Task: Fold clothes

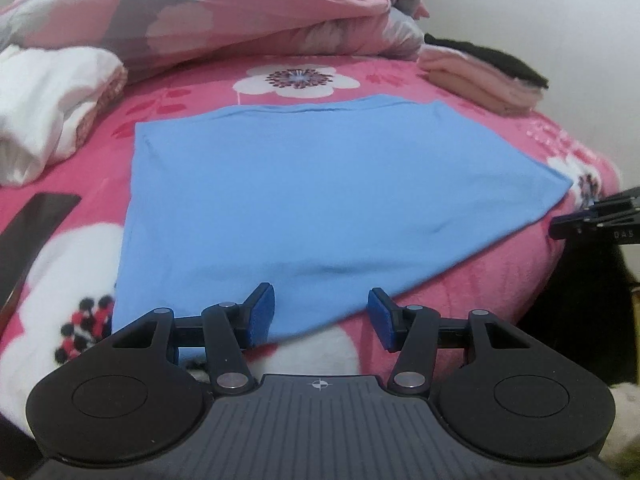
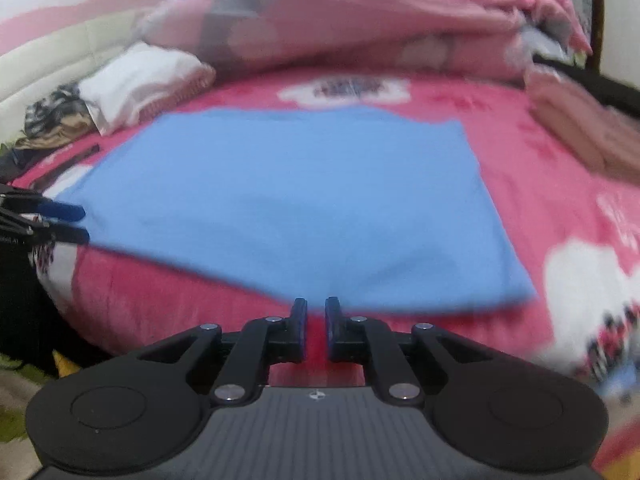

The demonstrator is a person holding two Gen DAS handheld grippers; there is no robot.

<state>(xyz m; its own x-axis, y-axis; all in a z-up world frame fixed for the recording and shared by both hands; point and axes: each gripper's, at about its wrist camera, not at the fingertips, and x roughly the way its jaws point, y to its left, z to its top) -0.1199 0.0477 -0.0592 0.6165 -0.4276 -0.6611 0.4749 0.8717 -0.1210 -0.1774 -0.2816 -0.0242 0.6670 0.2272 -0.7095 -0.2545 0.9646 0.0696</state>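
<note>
One bed covered with a pink fleece blanket printed with large white flowers (image 1: 328, 76) fills both views. Along its far side lies a bunched pink and grey floral quilt (image 1: 240, 12), the bulkiest thing on it. Spread flat in the middle of the blanket is the folded light blue cotton garment (image 1: 304, 200), its near edge running slantwise and reaching almost to the bed's front edge. A crumpled white cloth bundle (image 1: 48, 112) sits to the left of the blue garment, apart from it. At the far right corner rests a small stack of folded pale pink clothes (image 1: 480, 80) with a black fabric piece (image 1: 492, 58) across its top. A dark flat rectangular object (image 1: 36, 224) lies near the left edge; what it is cannot be told.

The left gripper (image 1: 322, 318) hovers at the garment's near edge, its jaws parted wide and grasping nothing. The right gripper (image 2: 316, 328) is poised just before the same near edge, its blue pads (image 2: 331, 330) nearly together with a narrow empty gap between them.
</note>
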